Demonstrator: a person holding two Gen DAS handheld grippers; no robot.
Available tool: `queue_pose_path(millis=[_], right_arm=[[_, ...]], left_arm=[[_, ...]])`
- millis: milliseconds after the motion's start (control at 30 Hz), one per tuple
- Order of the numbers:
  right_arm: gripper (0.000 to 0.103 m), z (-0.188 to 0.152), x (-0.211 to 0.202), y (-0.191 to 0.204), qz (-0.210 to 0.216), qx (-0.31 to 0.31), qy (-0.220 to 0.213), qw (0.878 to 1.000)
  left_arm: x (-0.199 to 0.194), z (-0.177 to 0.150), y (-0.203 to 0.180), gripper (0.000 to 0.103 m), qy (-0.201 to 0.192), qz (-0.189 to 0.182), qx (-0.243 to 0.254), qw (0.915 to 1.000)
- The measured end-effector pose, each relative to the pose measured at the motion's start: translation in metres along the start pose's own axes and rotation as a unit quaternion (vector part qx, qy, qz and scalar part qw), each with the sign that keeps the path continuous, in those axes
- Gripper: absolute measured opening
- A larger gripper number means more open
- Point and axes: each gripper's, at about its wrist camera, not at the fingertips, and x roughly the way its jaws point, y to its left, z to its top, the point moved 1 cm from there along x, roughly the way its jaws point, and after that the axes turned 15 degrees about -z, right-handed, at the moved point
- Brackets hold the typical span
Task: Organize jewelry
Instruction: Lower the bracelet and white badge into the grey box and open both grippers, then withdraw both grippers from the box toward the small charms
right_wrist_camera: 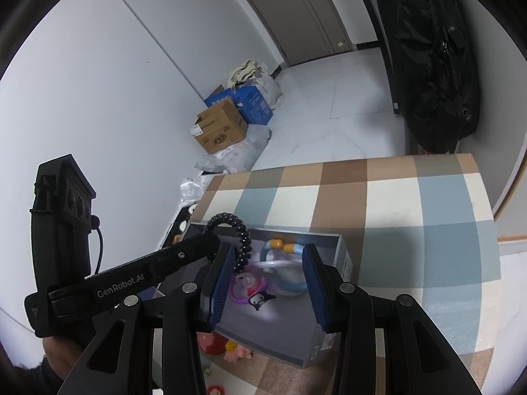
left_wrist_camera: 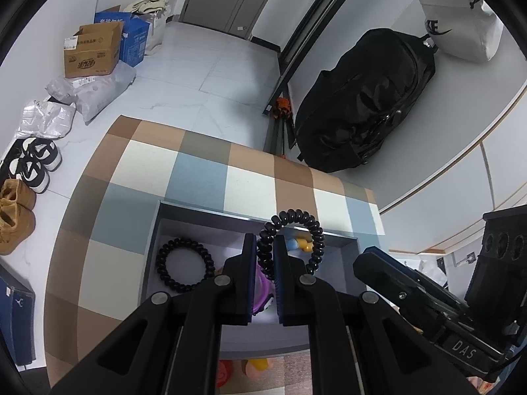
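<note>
Left tool [left_wrist_camera: 265, 256], fingers nearly closed, pinches a black spiral hair tie [left_wrist_camera: 293, 227] by one side of its loop; the free arc stands above and ahead of the fingertips, over the grey box [left_wrist_camera: 154, 230]. The coil appears light, springy and smooth, so a grip across several turns should limit slipping. Right tool [right_wrist_camera: 268, 273] is wide open and empty above the same box. A second black spiral tie [left_wrist_camera: 184, 265] lies inside, left of the left tool.
</note>
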Motion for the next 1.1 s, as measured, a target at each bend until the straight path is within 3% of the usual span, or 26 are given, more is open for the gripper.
queue_pose_path(millis=[100,167,200,233,500,600,733,967,1100], right_arm=[[0.043,0.000,-0.002,-0.001,-0.002,0.005,-0.003,1.000],[0.044,0.000,-0.005,-0.002,0.003,0.009,-0.005,1.000],[0.049,0.001,-0.007,-0.003,0.002,0.010,-0.009,1.000],[0.056,0.001,-0.011,-0.004,0.000,0.011,-0.014,1.000],[0.078,-0.003,-0.026,-0.007,-0.005,0.011,-0.035,0.999],[0.079,-0.005,-0.029,-0.008,-0.011,0.011,-0.034,0.999],[0.086,-0.009,-0.033,-0.008,-0.016,0.008,-0.040,0.999],[0.094,-0.019,-0.041,-0.003,-0.023,-0.006,-0.048,0.999],[0.098,-0.025,-0.047,0.000,-0.026,-0.016,-0.057,0.998]], left_arm=[[0.001,0.001,-0.001,0.018,0.010,0.001,-0.002,1.0000],[-0.001,0.000,-0.001,0.041,0.008,-0.005,-0.003,0.9999],[-0.003,0.000,-0.003,0.044,0.003,-0.005,-0.002,1.0000],[-0.006,-0.001,-0.004,0.046,-0.002,-0.002,0.001,1.0000],[-0.011,-0.010,-0.007,0.046,-0.002,0.024,0.019,0.9995],[-0.015,-0.012,-0.008,0.047,-0.007,0.028,0.021,0.9993],[-0.023,-0.015,-0.009,0.062,-0.023,0.036,0.022,0.9988],[-0.033,-0.025,-0.011,0.063,-0.037,0.047,0.032,0.9977],[-0.037,-0.033,-0.012,0.073,-0.041,0.056,0.039,0.9968]])
